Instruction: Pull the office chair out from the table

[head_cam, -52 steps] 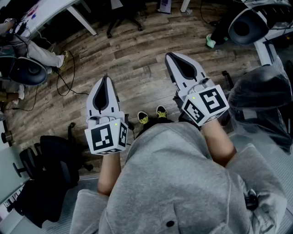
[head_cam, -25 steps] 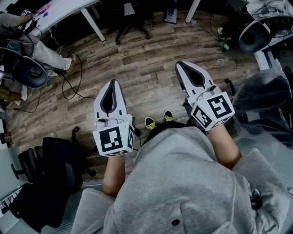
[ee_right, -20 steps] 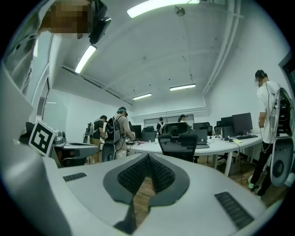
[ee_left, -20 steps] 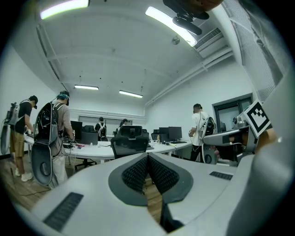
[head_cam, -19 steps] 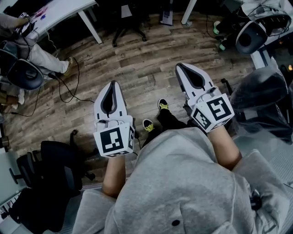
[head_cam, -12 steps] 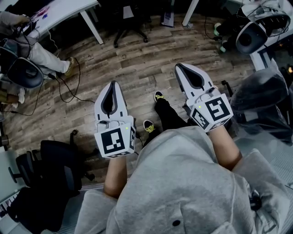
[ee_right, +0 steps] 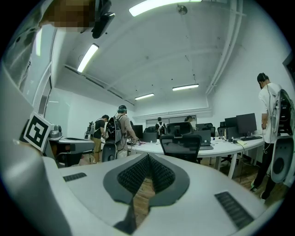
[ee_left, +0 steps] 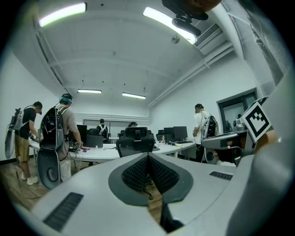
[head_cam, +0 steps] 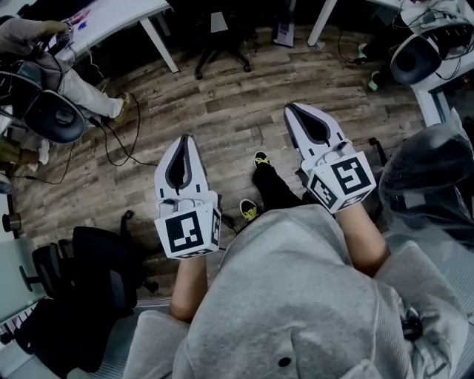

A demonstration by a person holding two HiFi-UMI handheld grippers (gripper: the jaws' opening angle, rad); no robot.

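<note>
A black office chair (head_cam: 221, 33) stands tucked against a white table (head_cam: 126, 10) at the top of the head view, well ahead of both grippers. The same chair (ee_left: 134, 140) shows straight ahead in the left gripper view and, backrest towards me, as the chair (ee_right: 180, 141) in the right gripper view, at the long curved table (ee_right: 223, 147). My left gripper (head_cam: 184, 138) and right gripper (head_cam: 289, 108) are held level over the wooden floor, side by side. Both are shut with nothing between the pads. Neither touches the chair.
A person with a round backpack (head_cam: 46, 111) stands at the left table, with cables (head_cam: 111, 141) trailing on the floor. Another black chair (head_cam: 92, 266) is at lower left and a plastic-covered chair (head_cam: 429, 174) at right. More people stand at the far desks (ee_left: 62, 133).
The person holding the grippers has stepped forward, one shoe now ahead of the other. The chair and table have drawn slightly nearer in the head view. Both grippers stayed shut.
</note>
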